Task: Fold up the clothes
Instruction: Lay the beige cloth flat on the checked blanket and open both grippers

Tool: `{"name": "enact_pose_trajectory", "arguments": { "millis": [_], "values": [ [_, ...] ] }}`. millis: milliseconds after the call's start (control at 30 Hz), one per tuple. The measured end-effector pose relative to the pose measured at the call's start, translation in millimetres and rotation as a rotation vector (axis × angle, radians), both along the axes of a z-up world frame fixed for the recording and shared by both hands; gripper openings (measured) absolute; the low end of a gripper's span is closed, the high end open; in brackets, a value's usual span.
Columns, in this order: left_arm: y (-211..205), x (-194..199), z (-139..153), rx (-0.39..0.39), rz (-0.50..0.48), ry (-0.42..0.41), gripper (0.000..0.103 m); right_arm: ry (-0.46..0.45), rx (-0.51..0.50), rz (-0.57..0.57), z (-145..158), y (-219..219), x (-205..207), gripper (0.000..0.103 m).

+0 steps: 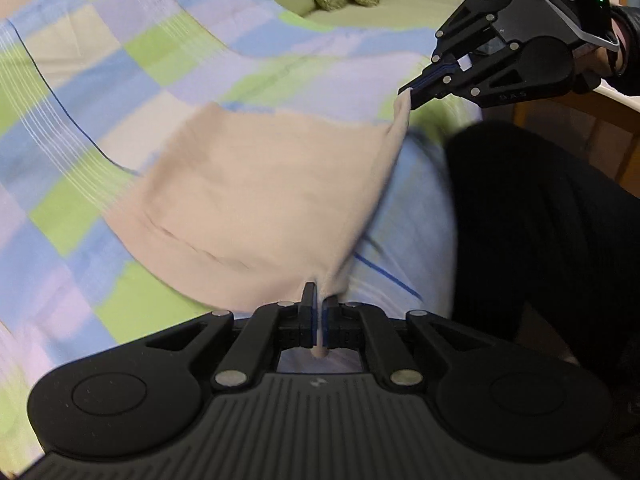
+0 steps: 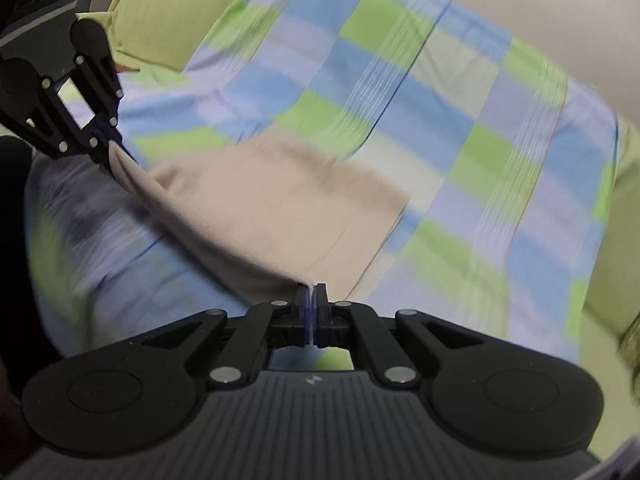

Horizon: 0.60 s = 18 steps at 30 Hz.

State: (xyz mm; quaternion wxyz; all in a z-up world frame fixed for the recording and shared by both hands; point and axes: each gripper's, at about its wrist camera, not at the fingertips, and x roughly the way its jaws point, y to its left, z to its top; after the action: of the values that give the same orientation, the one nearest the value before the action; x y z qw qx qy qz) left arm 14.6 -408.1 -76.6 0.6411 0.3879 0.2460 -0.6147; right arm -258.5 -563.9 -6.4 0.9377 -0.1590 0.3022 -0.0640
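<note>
Both tools, left (image 1: 320, 304) and right (image 1: 412, 90), clamped on beige cloth (image 1: 256, 184) corners, near edge taut between.

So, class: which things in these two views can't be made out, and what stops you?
- Garment type: the beige cloth is folded and motion-blurred in both views.
- Checked sheet: its near part is smeared in the right wrist view.
- Person: only a dark sleeve, cut off by the left wrist view's edge.
</note>
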Motion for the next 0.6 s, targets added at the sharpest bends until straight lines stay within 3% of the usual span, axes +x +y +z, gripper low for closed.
{"name": "enact_pose_trajectory", "arguments": {
  "millis": [267,333,367,400,533,600],
  "values": [
    [3.2,7.8,-4.5,0.013,-0.012,0.031,0.001,0.109,0.048,0.034,-18.9,11.4,-12.3,0.000],
    [2.6,16.0,-4.7,0.039,-0.022,0.062,0.006,0.154,0.061,0.060,-20.0,13.4,-17.0,0.002],
    [4.9,16.2,-4.1,0.049,-0.027,0.075,0.019,0.154,0.074,0.075,-17.7,13.3,-20.4,0.007],
    [9.2,18.3,-1.6,0.056,-0.032,0.088,0.033,0.150,0.089,0.088,-15.0,12.8,-23.9,0.009],
    [22.4,43.0,14.9,0.019,0.015,0.134,0.036,0.047,0.184,0.075,8.0,-1.8,-30.7,0.009],
    [21.5,59.2,22.9,-0.006,0.062,0.119,0.037,-0.023,0.225,0.046,19.0,-16.3,-27.8,0.012]
  ]
}}
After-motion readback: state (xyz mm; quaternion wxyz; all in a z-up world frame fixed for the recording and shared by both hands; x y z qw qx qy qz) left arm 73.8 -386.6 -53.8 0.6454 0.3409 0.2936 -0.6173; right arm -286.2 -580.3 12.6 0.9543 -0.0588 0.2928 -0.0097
